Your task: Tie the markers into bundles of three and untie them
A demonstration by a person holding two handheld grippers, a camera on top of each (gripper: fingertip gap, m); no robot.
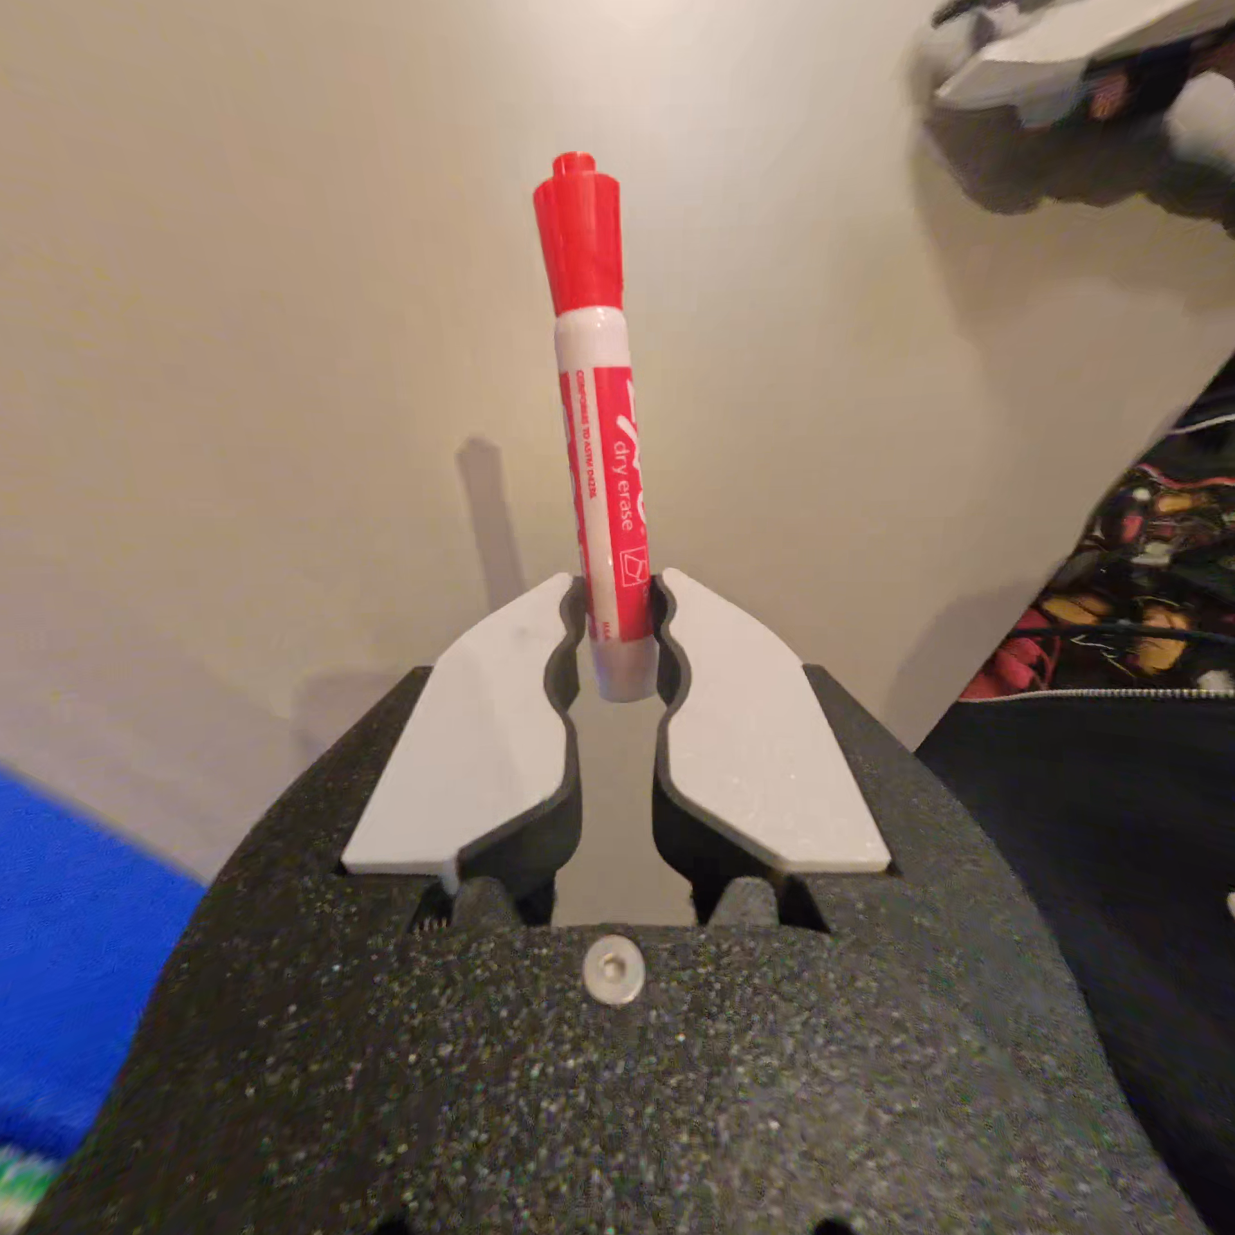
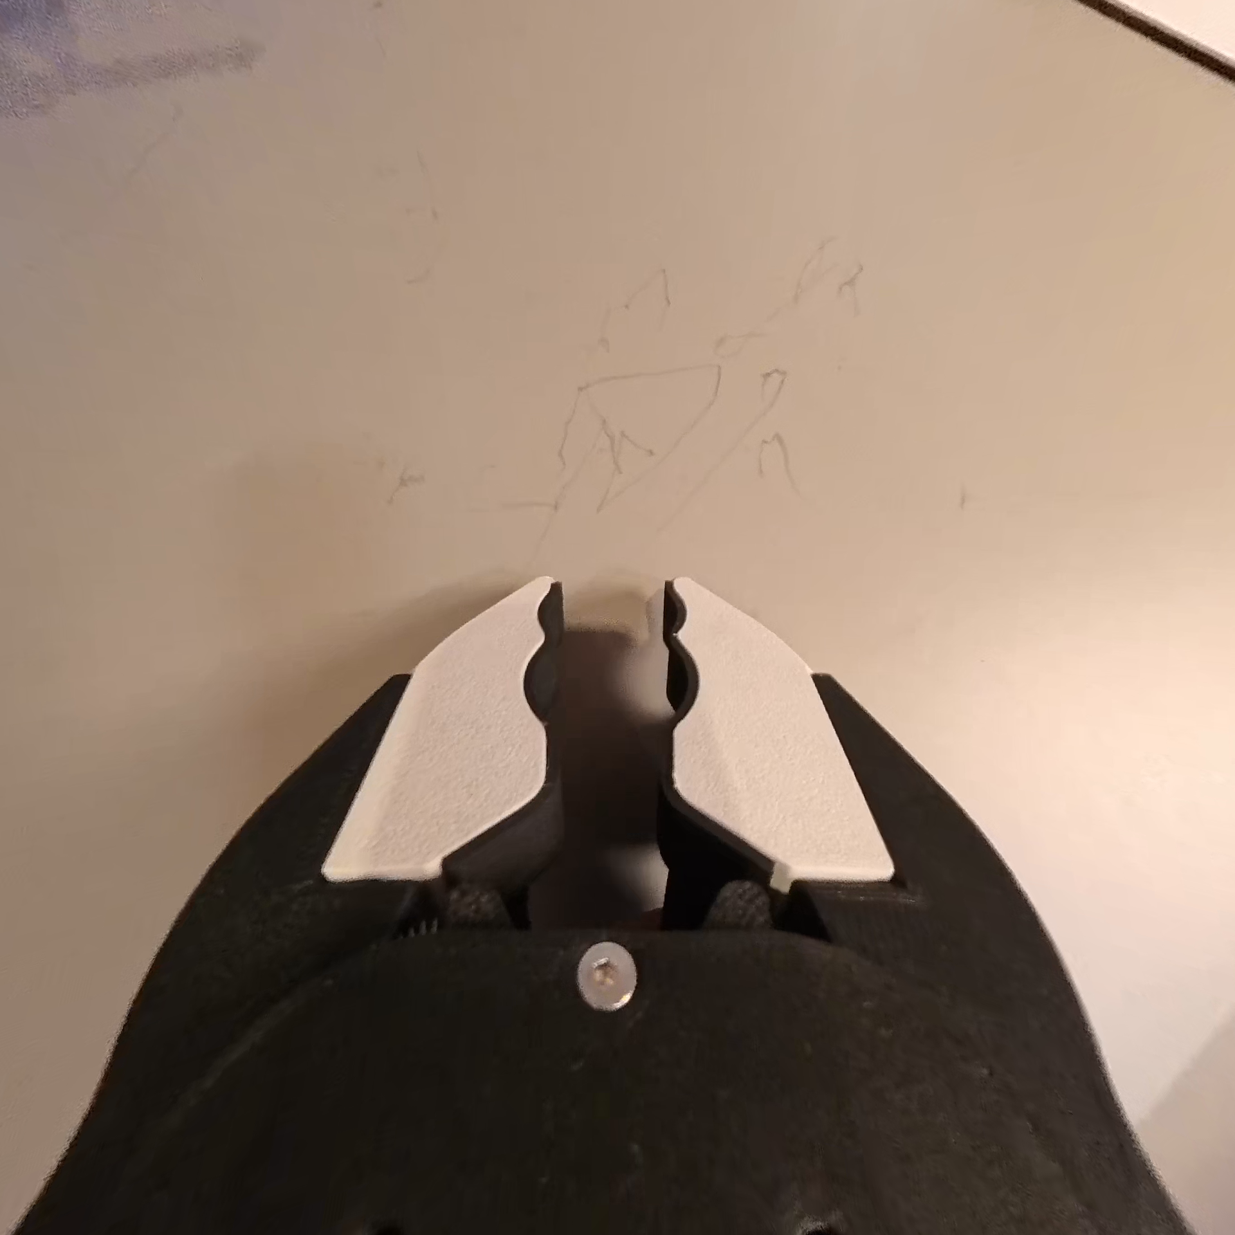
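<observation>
The left tongs [image 1: 618,601] clamp the red marker [image 1: 601,428] by its tail, held above the worktop [image 1: 267,334]. Light, stiff, slick; grip mid-barrel. The right tongs [image 2: 613,595] stand apart, seemingly empty.

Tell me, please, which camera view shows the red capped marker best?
The left wrist view shows it best: the red capped dry-erase marker with a white barrel stands whole and sharp, its lower end clamped between the left tongs. The right wrist view shows none of it, only the empty right tongs above the scribbled pale tabletop.
</observation>
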